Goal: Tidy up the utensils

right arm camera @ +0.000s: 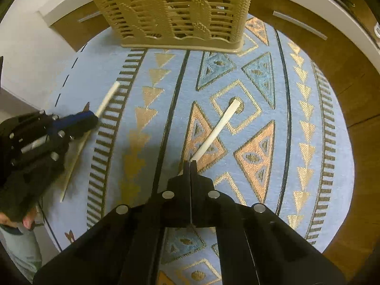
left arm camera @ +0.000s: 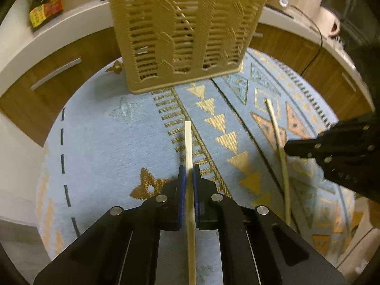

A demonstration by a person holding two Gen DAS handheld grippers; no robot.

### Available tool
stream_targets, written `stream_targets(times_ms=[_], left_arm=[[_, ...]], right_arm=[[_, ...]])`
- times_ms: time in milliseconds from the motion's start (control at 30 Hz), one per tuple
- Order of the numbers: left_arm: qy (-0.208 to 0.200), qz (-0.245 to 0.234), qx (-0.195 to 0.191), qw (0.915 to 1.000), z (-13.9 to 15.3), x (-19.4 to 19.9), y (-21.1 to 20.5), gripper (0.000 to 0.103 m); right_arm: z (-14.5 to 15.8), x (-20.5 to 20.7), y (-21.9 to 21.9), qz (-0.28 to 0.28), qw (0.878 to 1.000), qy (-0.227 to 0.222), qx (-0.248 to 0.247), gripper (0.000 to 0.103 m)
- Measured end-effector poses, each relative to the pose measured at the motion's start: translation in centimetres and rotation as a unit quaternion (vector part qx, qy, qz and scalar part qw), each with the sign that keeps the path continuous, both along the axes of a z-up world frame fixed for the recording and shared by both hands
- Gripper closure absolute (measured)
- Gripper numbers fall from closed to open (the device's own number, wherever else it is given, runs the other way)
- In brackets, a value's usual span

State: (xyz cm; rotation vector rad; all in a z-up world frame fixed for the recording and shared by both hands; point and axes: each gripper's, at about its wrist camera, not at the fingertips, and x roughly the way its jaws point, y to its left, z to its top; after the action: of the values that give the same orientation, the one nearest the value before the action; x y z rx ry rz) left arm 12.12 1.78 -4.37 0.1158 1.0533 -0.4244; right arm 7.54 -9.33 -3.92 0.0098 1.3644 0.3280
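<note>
While both tools point steeply down at the blue patterned rug [right arm camera: 308, 123], the tan slotted basket [left arm camera: 187, 33] stands upright at the rug's far edge, close to the wooden cabinet fronts [left arm camera: 59, 71]. Taking that basket as the mark: the left gripper [left arm camera: 189, 171] sits on the near side of it, roughly in line with its middle, and its blue pads [left arm camera: 182, 178] are clamped on a pale chopstick [left arm camera: 188, 142] whose free end points toward the basket and stops well short of it. The right gripper [right arm camera: 190, 165] is also nearer than the basket and off to its right-hand side, its black jaws pressed together on a second pale chopstick [right arm camera: 220, 123], which slants away over the orange and gold triangles toward the basket's right corner, again well apart from it. In each wrist view the other gripper shows at the frame's edge, so the two work side by side. A bit of a hand [right arm camera: 14, 216] shows behind the left tool.
</note>
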Motion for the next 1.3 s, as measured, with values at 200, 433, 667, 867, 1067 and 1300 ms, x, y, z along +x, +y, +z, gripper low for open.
stream_targets(times_ms=[200,433,667,867,1067,1300], left_arm=[[0.021,0.013,-0.033,0.9992,0.1,0.5,1.3,0.099],[0.029,0.010,-0.041,0.9987,-0.6,0.3,2.0,0.098],[0.034,0.000,-0.047,0.9983,-1.5,0.2,1.9,0.098],[0.035,-0.002,-0.053,0.9979,-1.7,0.4,1.7,0.098],[0.036,-0.008,-0.060,0.9975,-1.8,0.3,1.9,0.098],[0.026,-0.014,-0.046,0.9985,-1.9,0.2,1.4,0.098]], right_arm=[[0.0,2.8,-5.9,-0.055,0.992,0.030,0.113,0.102],[-1.6,3.7,-7.7,-0.127,0.975,0.078,0.165,0.102],[0.4,3.5,-8.8,-0.119,0.988,0.051,0.080,0.102],[-0.4,3.9,-8.5,-0.132,0.986,0.082,0.067,0.102],[-0.8,4.1,-8.2,-0.134,0.985,0.082,0.070,0.102],[6.2,0.2,-6.1,-0.121,0.983,-0.140,-0.004,0.102]])
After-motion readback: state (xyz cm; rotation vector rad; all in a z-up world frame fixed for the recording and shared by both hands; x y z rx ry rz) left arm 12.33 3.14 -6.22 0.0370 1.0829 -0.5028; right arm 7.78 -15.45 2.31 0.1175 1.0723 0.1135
